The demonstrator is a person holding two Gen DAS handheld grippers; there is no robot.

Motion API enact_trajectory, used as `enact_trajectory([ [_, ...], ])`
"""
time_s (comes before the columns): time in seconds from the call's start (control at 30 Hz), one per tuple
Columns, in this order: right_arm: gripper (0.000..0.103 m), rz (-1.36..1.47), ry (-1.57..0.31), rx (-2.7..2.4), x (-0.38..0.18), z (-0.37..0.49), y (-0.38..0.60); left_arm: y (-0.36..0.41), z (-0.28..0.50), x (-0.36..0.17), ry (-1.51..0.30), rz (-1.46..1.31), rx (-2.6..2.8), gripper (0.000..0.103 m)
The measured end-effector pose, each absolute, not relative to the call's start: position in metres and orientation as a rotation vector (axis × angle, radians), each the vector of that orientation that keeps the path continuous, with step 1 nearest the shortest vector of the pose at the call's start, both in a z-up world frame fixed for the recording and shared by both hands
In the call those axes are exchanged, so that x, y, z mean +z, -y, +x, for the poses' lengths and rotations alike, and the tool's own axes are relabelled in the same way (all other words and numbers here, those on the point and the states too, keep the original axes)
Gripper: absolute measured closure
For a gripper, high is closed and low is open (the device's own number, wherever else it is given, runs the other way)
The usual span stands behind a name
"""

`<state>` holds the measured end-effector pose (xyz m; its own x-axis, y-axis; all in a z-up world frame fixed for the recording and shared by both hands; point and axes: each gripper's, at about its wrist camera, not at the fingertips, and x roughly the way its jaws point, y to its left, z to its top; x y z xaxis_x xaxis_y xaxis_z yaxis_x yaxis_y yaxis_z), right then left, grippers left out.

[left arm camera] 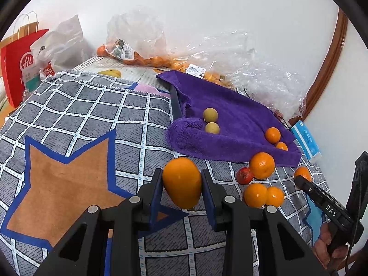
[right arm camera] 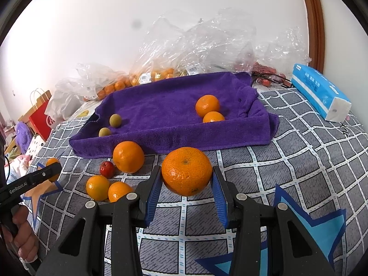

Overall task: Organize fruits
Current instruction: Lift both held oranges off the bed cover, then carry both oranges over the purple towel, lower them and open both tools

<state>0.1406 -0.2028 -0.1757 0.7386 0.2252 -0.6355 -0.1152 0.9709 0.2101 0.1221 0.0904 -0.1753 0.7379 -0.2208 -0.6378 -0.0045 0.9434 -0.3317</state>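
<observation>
Both tools gripping fruit: L tool (left arm camera: 181, 184) oval orange fruit (left arm camera: 182, 182), R tool (right arm camera: 186, 179) mandarin (right arm camera: 186, 171).

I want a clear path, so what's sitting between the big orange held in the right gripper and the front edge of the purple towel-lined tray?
Nothing: in the right wrist view, only bare checked grey cloth separates the big orange from the purple towel-lined tray.

A home room, fruit spread over a cloth-covered surface

Checked grey cover (right arm camera: 287, 161) underfoot; shopping bag (left arm camera: 19, 66) at ten o'clock, plastic grocery bags (right arm camera: 202, 43) at twelve, tissue pack (right arm camera: 319, 92) at two, wooden door frame (right arm camera: 314, 20) beyond.
</observation>
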Motion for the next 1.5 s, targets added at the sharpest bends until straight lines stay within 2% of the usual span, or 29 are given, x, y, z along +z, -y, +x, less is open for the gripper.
enact_trajectory([
  [0.53, 0.061, 0.226, -0.696, 0.125, -0.173, 0.135, 0.218, -0.095, 0.114, -0.167, -0.718, -0.353, -0.12, 0.072],
  [0.67, 0.061, 0.261, -0.698, 0.133, -0.168, 0.136, 0.222, -0.098, 0.113, -0.153, -0.708, -0.353, -0.11, 0.072],
  [0.87, 0.061, 0.169, -0.683, 0.127, -0.14, 0.142, 0.21, -0.098, 0.12, -0.118, -0.661, -0.304, -0.084, 0.072],
  [1.23, 0.061, 0.093, -0.6, 0.197, -0.087, 0.17, 0.19, -0.092, 0.158, -0.074, -0.601, -0.276, -0.093, 0.072],
  [1.5, 0.061, 0.141, -0.579, 0.214, -0.083, 0.217, 0.188, -0.071, 0.209, -0.075, -0.604, -0.247, -0.11, 0.072],
])
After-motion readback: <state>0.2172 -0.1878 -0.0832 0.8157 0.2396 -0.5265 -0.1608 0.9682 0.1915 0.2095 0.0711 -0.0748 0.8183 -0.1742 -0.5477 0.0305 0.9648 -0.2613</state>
